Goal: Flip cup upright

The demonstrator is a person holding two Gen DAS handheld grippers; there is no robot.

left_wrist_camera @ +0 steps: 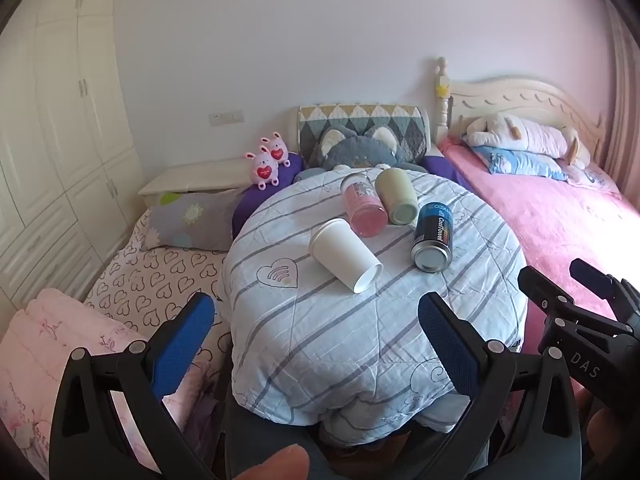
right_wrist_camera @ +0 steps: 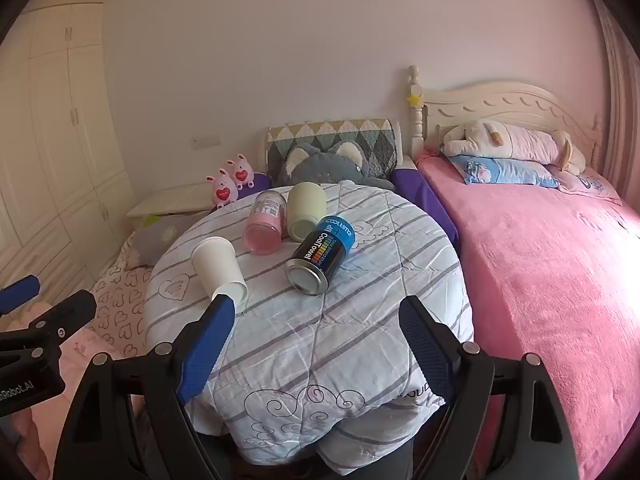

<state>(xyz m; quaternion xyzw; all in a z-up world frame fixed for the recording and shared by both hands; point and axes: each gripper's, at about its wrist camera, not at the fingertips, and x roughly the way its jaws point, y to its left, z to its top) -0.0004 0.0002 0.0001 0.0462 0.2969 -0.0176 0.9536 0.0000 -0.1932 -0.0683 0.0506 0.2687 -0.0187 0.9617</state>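
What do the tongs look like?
Both tongs, left tongs and right tongs, are black plastic frames with silver rivets. Each finger wears a bumpy blue pad. White letters "DAS" mark the right one's side, and "Robot.AI" the left one's. No cables or sleeves show.

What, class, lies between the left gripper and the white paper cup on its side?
Nothing visible: only bare striped quilt separates the open left gripper from the white paper cup. The can lies right of that path.

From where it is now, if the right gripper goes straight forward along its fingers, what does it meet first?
Probably the black-and-blue can, lying on its side on the striped quilt, roughly midway ahead of the open right gripper. The white paper cup lies off to the left. Depth is uncertain.
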